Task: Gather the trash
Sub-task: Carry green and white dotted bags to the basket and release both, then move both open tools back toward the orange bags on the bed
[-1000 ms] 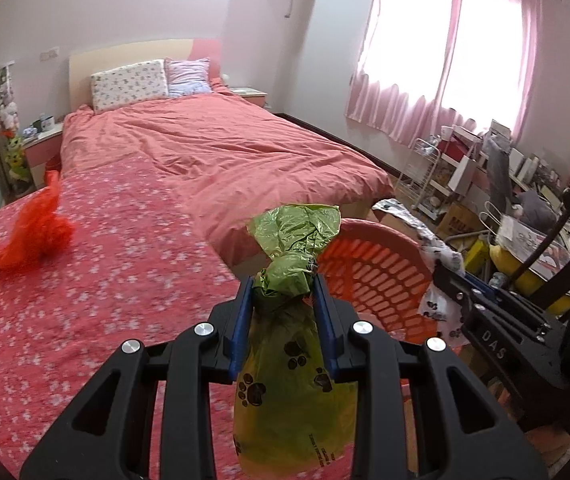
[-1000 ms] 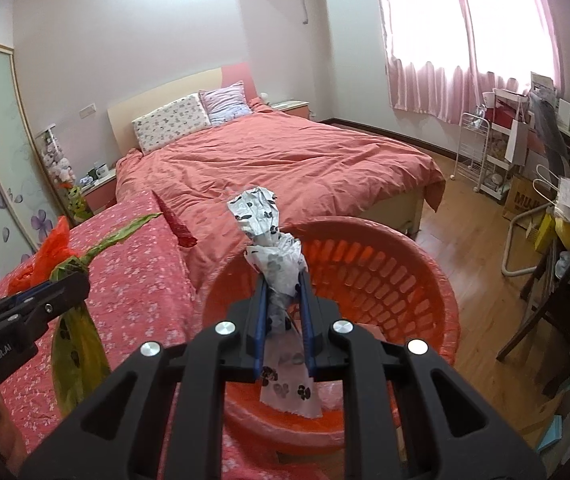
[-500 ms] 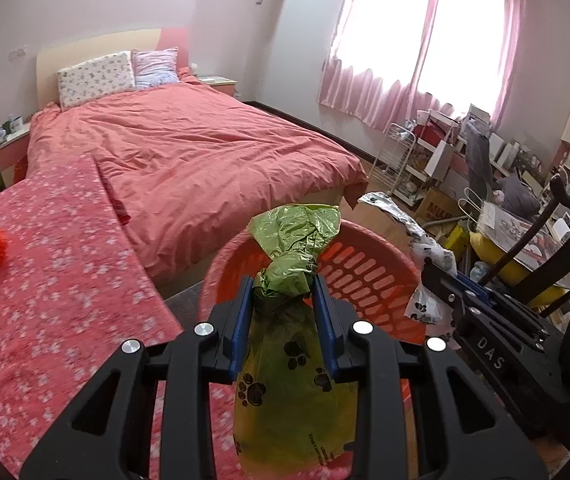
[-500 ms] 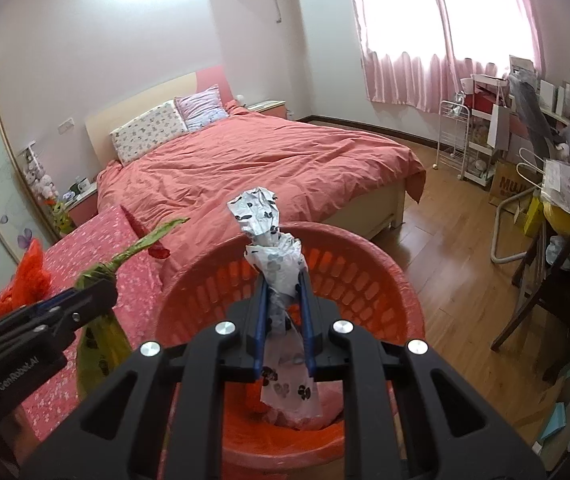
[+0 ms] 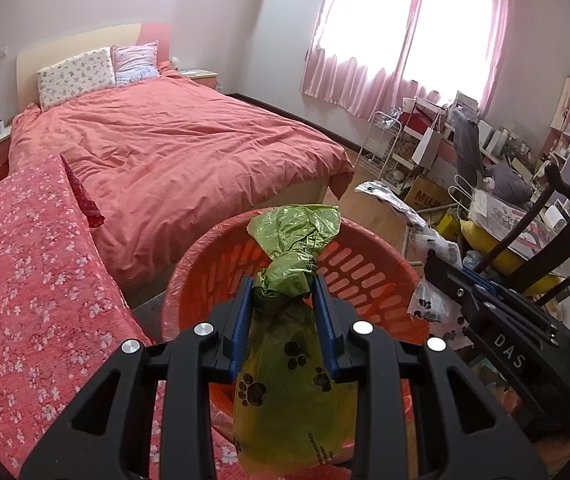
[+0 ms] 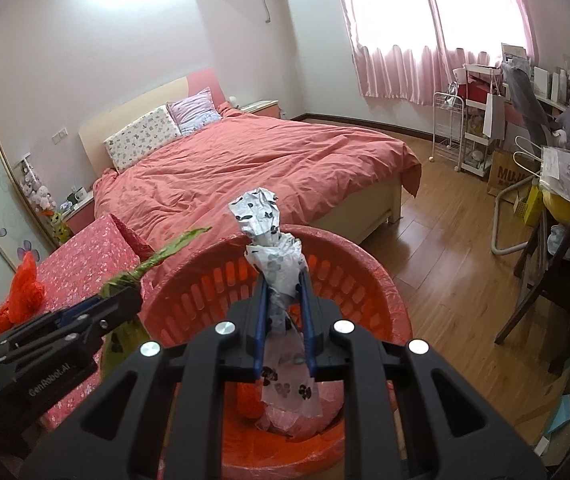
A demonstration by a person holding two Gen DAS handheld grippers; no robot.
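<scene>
We've got a green paw-print bag [image 5: 285, 396] pinched at its knotted neck in the left claw [image 5: 283, 308], hanging low-centre over the orange basket [image 5: 369, 276], so it should drop straight in. Same deal in the right view: white paw-print bag [image 6: 281, 276] clamped in the right claw [image 6: 283, 312], dangling inside the basket. One orange bag [image 6: 25, 290] sits mid-left on the floral surface [image 6: 93, 248].

Black gripper [image 5: 283, 294] frames, blue pads [image 5: 241, 322], silver screws [image 5: 205, 329]
</scene>
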